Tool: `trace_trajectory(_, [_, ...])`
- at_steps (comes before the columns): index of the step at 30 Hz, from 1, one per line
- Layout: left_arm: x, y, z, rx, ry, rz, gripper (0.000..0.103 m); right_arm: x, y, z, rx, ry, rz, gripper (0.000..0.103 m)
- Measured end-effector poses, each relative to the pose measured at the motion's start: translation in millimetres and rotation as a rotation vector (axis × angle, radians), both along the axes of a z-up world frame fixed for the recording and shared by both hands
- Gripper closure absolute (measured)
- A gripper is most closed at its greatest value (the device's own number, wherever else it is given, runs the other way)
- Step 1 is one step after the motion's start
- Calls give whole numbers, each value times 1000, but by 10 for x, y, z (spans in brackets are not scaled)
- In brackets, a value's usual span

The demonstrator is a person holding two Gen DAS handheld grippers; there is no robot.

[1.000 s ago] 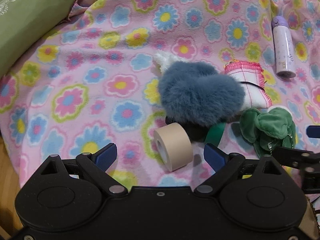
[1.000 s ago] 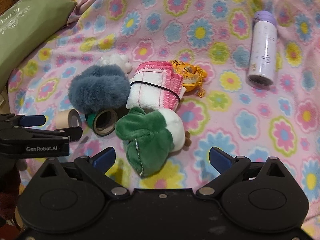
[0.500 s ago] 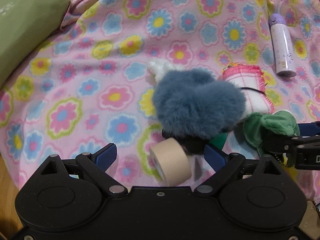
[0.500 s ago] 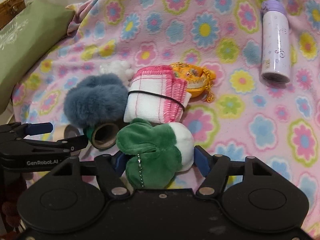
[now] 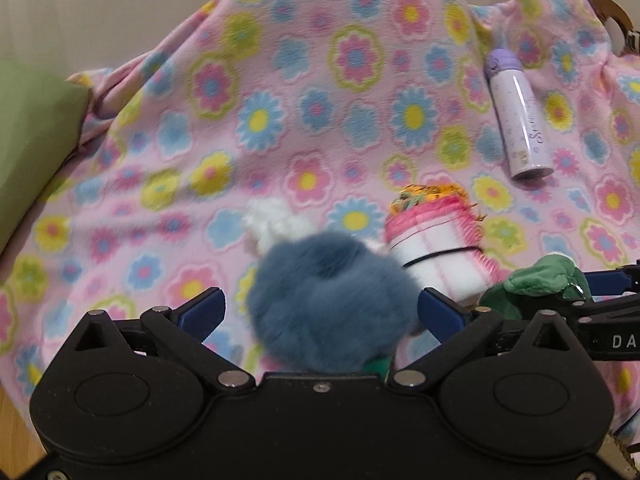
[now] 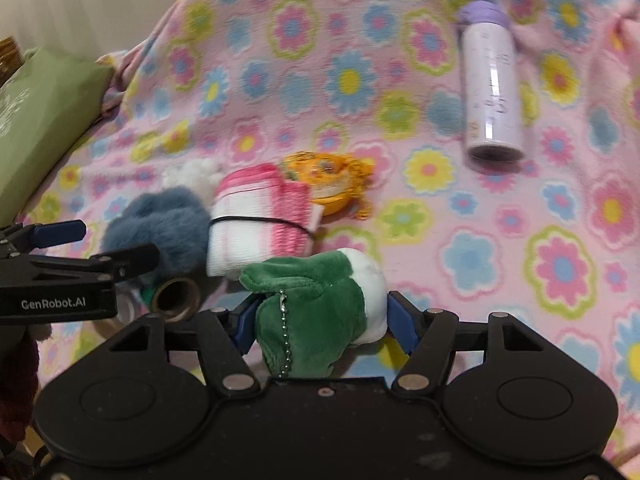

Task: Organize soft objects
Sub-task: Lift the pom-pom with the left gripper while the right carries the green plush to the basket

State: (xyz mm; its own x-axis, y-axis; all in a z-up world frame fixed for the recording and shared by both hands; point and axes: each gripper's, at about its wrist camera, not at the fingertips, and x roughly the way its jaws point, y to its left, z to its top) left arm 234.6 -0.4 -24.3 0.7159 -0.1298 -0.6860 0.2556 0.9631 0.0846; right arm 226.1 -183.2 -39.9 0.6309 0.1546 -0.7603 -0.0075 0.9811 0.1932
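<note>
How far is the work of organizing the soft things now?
Nothing looks sorted yet. The right gripper has just closed on the green plush toy. The left gripper has just opened wide around the blue fluffy scrunchie, its pads not pressing it. The rolled pink-and-white cloth, the white fluff and the orange pouch still lie together on the flowered blanket.

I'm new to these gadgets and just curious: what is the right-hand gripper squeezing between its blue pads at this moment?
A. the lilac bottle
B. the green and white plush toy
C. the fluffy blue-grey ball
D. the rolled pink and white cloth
B: in the right wrist view the right gripper has its blue pads pressed against both sides of the green and white plush toy.
</note>
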Motion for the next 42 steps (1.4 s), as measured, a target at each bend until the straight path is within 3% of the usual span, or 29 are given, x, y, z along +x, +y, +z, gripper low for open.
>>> trace_trajectory(11, [355, -143, -187, -3, 99, 20, 3, 35, -4, -193, -22, 12, -7, 33])
trace_trajectory(20, [538, 18, -290, -120, 189, 59, 2, 77, -24, -282, -2, 1, -15, 24])
trace_trajectory(25, [577, 56, -320, -148, 217, 78, 2, 113, -78, -337, 34, 12, -39, 20])
trace_trajectory(27, [577, 63, -308, -157, 212, 74, 5, 115, -69, -340, 35, 9, -35, 20])
trace_trajectory(29, [562, 59, -291, -157, 207, 79, 25, 110, -61, -341, 27, 6, -29, 22])
trace_trajectory(34, [509, 27, -256, -150, 198, 73, 45, 84, -51, -303, 17, -3, -13, 32])
trace_trajectory(42, [346, 34, 33, -172, 130, 53, 49, -33, -82, -58, 35, -52, -27, 36])
